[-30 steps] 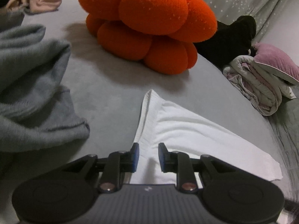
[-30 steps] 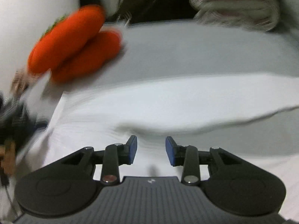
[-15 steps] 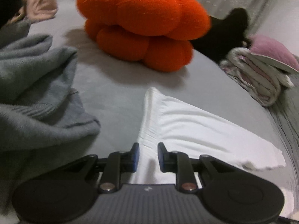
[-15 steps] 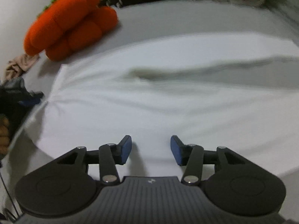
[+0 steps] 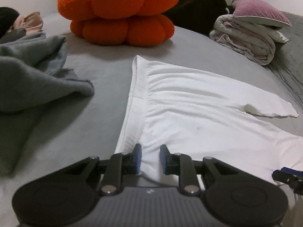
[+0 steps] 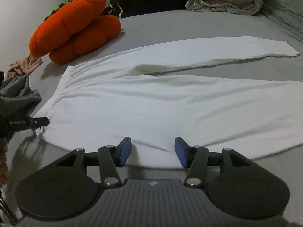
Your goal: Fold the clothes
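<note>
Left wrist view: your left tongs (image 5: pixel 150 158) pinch a fold of the white garment (image 5: pixel 198 109) spread on the grey bed (image 5: pixel 106 75).

Right wrist view: your right tongs (image 6: pixel 153 151) are opening, pads clear of the hem between them.

One white garment (image 5: pixel 198 113) lies spread flat on one grey bed (image 5: pixel 106 71), with one long sleeve (image 6: pixel 217 54) stretched away from its body. One orange pumpkin-shaped cushion (image 5: pixel 117 13) sits at the far side. One crumpled grey sweater (image 5: pixel 28 75) lies to the left, and one small beige cloth (image 5: pixel 31 21) behind it. One folded quilt (image 5: pixel 246 41) carries one mauve pillow (image 5: pixel 259 13). One black item (image 5: pixel 200 13) rests behind the cushion. Two grippers are in view: the left gripper (image 5: pixel 150 159) and the right gripper (image 6: pixel 153 152).
</note>
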`<state>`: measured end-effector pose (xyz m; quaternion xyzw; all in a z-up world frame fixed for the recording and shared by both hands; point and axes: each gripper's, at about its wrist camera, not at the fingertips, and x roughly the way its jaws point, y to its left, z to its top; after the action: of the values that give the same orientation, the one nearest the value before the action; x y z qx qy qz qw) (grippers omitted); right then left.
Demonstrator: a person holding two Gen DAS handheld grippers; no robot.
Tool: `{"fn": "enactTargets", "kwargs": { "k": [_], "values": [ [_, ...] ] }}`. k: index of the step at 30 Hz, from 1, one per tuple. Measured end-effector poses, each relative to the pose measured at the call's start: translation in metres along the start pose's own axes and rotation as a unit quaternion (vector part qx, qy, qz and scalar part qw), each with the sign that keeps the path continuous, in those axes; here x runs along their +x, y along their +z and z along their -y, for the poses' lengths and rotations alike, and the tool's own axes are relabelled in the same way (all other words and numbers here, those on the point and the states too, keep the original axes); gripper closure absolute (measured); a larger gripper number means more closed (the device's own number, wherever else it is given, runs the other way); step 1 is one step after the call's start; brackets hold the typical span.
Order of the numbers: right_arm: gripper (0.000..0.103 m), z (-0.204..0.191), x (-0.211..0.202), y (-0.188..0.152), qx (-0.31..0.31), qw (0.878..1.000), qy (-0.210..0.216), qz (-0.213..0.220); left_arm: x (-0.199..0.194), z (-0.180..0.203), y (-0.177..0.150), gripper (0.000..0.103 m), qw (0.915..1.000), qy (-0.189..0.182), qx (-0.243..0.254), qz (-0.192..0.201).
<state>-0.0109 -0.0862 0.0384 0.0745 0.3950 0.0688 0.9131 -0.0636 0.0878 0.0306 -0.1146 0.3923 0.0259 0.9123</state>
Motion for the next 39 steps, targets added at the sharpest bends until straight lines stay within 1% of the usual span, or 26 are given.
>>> {"fn": "enactTargets", "kwargs": {
  "k": [3,6,10,11,13,14,15,17,19,21,23,24,25,26,30,34,38,39],
  "values": [
    [0.048,-0.006,-0.006,-0.005,-0.017,1.0,-0.008,-0.007,-0.008,-0.002,-0.007,0.081,1.0,0.006,0.006,-0.002],
    [0.047,0.0,-0.013,-0.012,-0.007,1.0,0.001,-0.017,-0.013,-0.005,-0.009,0.081,0.9999,0.009,0.01,-0.005],
    [0.047,0.01,-0.021,-0.013,-0.005,0.999,0.014,-0.036,-0.022,-0.015,-0.012,0.081,1.0,0.006,-0.005,-0.006],
    [0.047,0.012,-0.022,-0.012,-0.004,0.999,0.02,-0.042,-0.024,-0.017,-0.01,0.081,0.9999,0.013,-0.005,-0.001],
    [0.047,0.021,-0.026,-0.007,0.012,0.998,0.037,-0.045,-0.029,-0.02,-0.006,0.078,0.9991,0.04,0.0,0.015],
    [0.047,0.028,-0.029,-0.004,0.029,0.998,0.045,-0.042,-0.032,-0.022,-0.005,0.078,0.9983,0.054,0.003,0.024],
    [0.047,0.037,-0.033,-0.001,0.05,0.997,0.051,-0.03,-0.033,-0.025,-0.003,0.077,0.998,0.057,-0.003,0.026],
    [0.046,0.058,-0.046,0.008,0.091,0.995,0.045,0.003,-0.034,-0.035,-0.002,0.076,0.9984,0.04,-0.036,0.017],
    [0.044,0.087,-0.059,0.014,0.139,0.99,0.014,0.036,-0.034,-0.043,-0.001,0.077,0.9971,0.018,-0.073,0.008],
    [0.044,0.119,-0.069,0.017,0.194,0.978,-0.03,0.064,-0.035,-0.048,-0.001,0.077,0.9943,-0.002,-0.107,0.001],
    [0.044,0.151,-0.078,0.014,0.255,0.96,-0.077,0.085,-0.036,-0.049,-0.001,0.077,0.9922,-0.011,-0.124,-0.002],
    [0.044,0.164,-0.083,0.012,0.279,0.951,-0.091,0.096,-0.037,-0.049,-0.002,0.078,0.9916,-0.01,-0.129,-0.002],
    [0.044,0.171,-0.087,0.01,0.291,0.946,-0.092,0.105,-0.037,-0.048,-0.003,0.083,0.9914,-0.007,-0.131,-0.003],
    [0.044,0.178,-0.092,0.009,0.303,0.941,-0.092,0.115,-0.037,-0.047,-0.003,0.084,0.9911,-0.006,-0.133,-0.003],
    [0.044,0.201,-0.108,0.0,0.345,0.922,-0.094,0.147,-0.036,-0.042,-0.005,0.084,0.99,-0.011,-0.141,-0.001],
    [0.044,0.217,-0.119,-0.011,0.395,0.896,-0.117,0.164,-0.031,-0.039,-0.007,0.083,0.9882,-0.022,-0.151,-0.009],
    [0.044,0.232,-0.135,-0.022,0.442,0.867,-0.107,0.203,-0.025,-0.04,-0.009,0.083,0.9854,-0.028,-0.168,-0.009],
    [0.044,0.235,-0.138,-0.025,0.448,0.862,-0.11,0.211,-0.023,-0.04,-0.009,0.083,0.9852,-0.025,-0.169,-0.009]
  ]
}}
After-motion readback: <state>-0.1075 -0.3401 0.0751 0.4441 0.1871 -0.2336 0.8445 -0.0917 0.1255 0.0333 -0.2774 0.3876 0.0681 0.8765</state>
